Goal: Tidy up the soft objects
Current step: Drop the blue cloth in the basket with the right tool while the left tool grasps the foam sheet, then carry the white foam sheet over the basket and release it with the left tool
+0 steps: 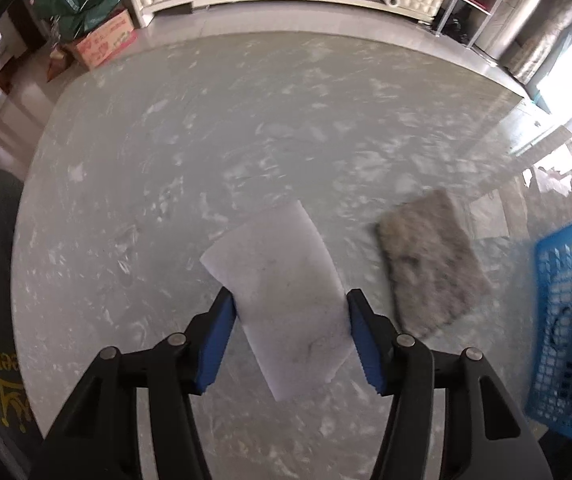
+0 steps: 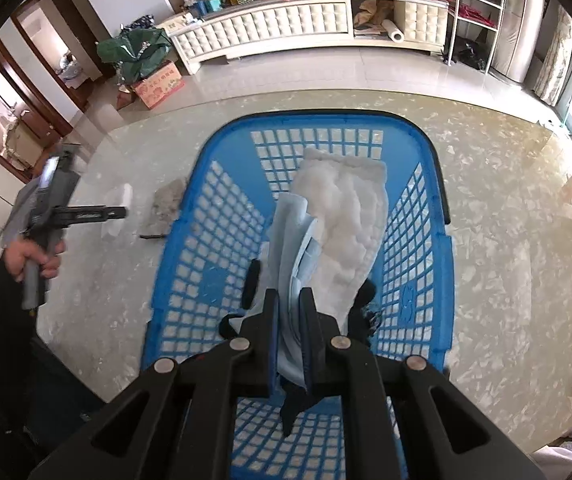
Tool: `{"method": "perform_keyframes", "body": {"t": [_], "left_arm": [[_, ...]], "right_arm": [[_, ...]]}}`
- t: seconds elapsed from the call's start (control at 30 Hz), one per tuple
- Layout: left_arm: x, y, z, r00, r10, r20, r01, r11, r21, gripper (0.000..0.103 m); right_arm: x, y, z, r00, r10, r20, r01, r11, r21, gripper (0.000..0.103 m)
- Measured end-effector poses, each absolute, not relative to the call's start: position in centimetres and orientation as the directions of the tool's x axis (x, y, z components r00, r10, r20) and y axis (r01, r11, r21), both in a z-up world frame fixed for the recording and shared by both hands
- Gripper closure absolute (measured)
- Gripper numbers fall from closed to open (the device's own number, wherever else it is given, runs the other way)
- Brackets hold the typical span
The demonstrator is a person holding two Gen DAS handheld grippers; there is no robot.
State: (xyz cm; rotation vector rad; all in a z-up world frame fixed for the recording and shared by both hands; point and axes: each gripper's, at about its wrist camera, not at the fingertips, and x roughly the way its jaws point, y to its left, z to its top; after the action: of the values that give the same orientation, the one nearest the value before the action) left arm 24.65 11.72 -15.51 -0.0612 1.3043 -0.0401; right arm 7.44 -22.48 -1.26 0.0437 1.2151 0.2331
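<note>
Marbled grey bench point(image 1: 165, 128) carries a blue basket point(image 2: 221, 152) for the soft things, so the right gripper point(image 2: 290, 304) clamps a pale blue cloth point(image 2: 290, 232) above it while the left gripper point(image 1: 290, 312) pinches a white sponge point(image 1: 281, 280) beside a grey pad point(image 1: 430, 260).

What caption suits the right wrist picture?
Right gripper clamps a pale blue cloth with fluffy white cloth above a blue plastic lattice basket.

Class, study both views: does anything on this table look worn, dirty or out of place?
Yes. The grey pad beside the blue basket looks frayed and matted. The white sponge between the left claw pads carries faint dark smudges.
</note>
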Motion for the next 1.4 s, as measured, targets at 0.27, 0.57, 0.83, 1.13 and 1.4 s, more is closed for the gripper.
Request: {"method": "perform_keyframes", "body": {"t": [0.27,0.57,0.83,1.13,1.4], "left_arm": [[20.4,9.3,-10.7,0.308,-0.127,-0.943,0.118,0.988,-0.095,0.049],[16.2,6.6,-6.2,0.355,-0.162,-0.921,0.21,0.974,-0.09,0.049],[13.6,3.9,-3.6,0.381,-0.202,-0.902,0.288,0.953,-0.092,0.049],[11.1,-0.2,-0.9,0.401,-0.224,-0.888,0.357,0.931,-0.074,0.049],[10.6,-6.6,0.9,0.386,-0.295,-0.874,0.469,0.878,-0.09,0.049]], "right_arm": [[9.7,-22.9,-2.4,0.319,0.172,-0.932,-0.123,0.983,0.139,0.093],[9.8,-22.2,-3.6,0.312,0.134,-0.941,-0.126,0.987,0.098,0.075],[8.3,-21.5,-2.2,0.388,0.071,-0.919,-0.176,0.984,0.002,0.011],[5.1,-24.5,-0.6,0.457,0.083,-0.885,-0.153,0.988,0.014,0.0],[2.3,-26.8,0.2,0.484,0.08,-0.871,-0.148,0.989,0.009,0.0]]}}
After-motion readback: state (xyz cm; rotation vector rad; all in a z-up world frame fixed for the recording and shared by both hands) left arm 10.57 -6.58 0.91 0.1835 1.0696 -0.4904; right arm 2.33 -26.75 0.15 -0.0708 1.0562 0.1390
